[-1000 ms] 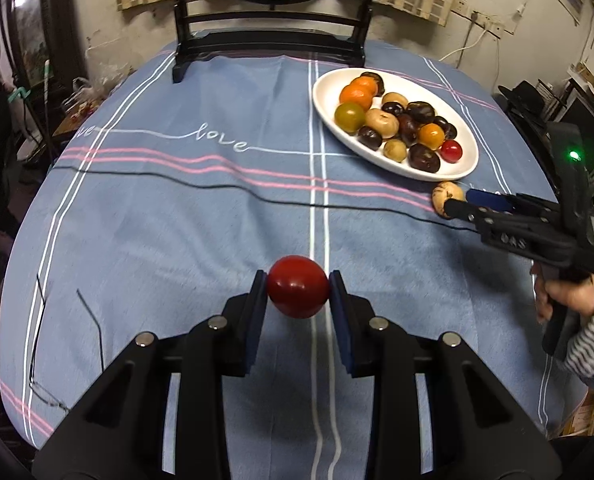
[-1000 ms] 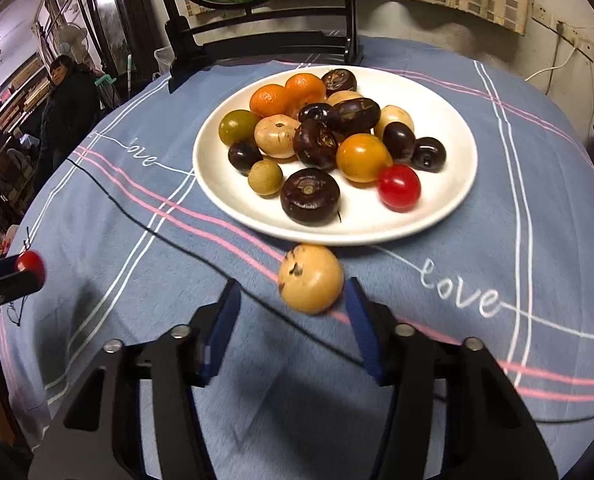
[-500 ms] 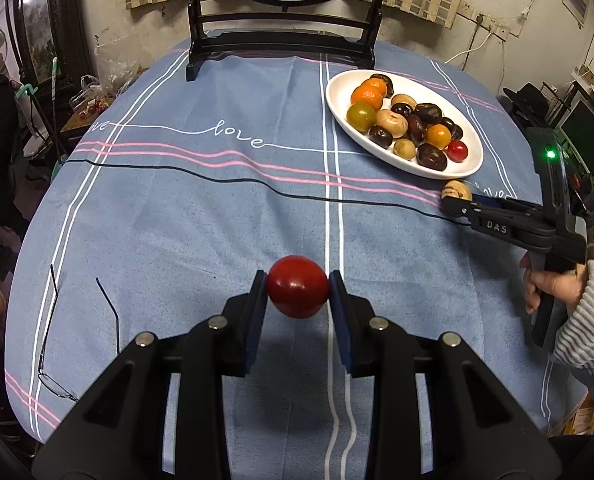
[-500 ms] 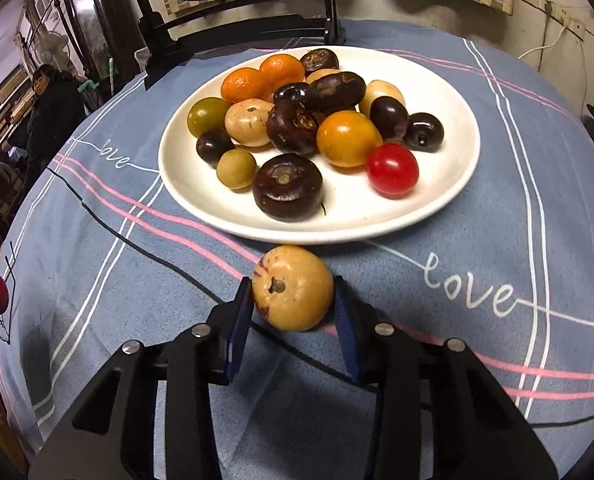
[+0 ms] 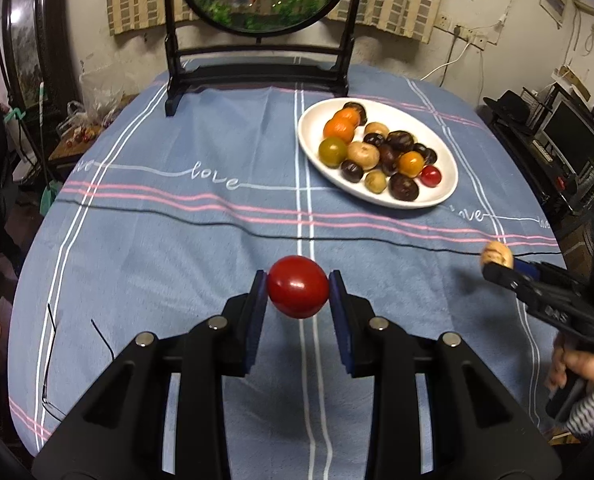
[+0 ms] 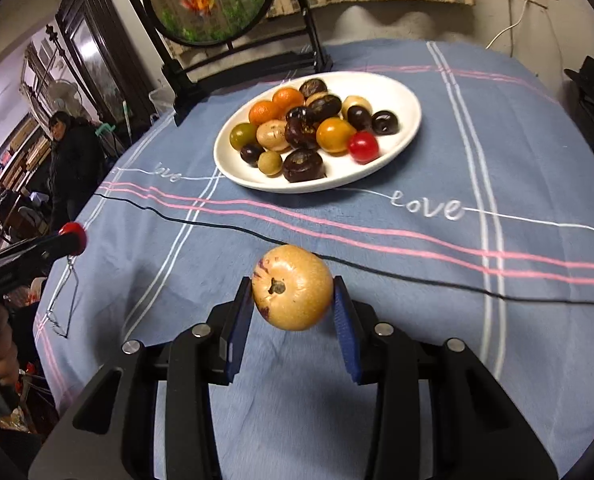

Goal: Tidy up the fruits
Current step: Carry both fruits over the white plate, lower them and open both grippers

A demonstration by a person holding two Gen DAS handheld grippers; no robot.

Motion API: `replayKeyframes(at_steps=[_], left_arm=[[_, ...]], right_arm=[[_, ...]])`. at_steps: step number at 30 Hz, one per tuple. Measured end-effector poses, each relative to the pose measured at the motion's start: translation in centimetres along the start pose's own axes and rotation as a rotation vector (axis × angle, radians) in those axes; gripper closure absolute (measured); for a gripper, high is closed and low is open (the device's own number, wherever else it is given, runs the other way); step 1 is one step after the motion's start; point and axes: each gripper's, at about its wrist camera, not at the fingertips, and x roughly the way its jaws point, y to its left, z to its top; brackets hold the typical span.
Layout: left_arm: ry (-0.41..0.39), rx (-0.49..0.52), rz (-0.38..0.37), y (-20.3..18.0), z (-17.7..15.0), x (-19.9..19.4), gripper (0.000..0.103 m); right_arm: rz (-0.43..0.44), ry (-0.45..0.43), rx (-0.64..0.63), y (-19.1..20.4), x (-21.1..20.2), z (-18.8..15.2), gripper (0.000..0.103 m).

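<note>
A red tomato-like fruit hangs above the blue tablecloth, and my left gripper is shut on it. In the right wrist view a tan round fruit with a dark stem pit is pinched between the blue pads of my right gripper, clear of the cloth. A white oval plate at the far right holds several orange, dark purple, green, tan and red fruits. The same plate lies well ahead of the right gripper. Each gripper shows at the edge of the other's view.
A round fish-painted screen on a black stand sits at the table's far edge. Thin wire glasses lie on the cloth near the left edge. A person stands beyond the table at left. Shelves with monitors stand on the right.
The right gripper shut on the tan fruit beside the plate, then lifted it and drew back from the plate. The left gripper rose a little with the red fruit.
</note>
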Motion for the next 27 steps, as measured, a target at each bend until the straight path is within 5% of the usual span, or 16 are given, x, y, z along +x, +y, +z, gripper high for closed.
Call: replayKeyframes(at_steps=[14,27], left_arm=[[-0.1,0.11,-0.014,-5.1,5.5,-1.7,0.072],[-0.167,0.146,-0.039,-7.4,9.9,-1.7,0.072]], right_arm=[[-0.025,-0.206,-0.107,3.5,-9.4,3.5,0.063],[-0.019,-0.267,-0.136,3.9,-9.8,6.9,0.063]])
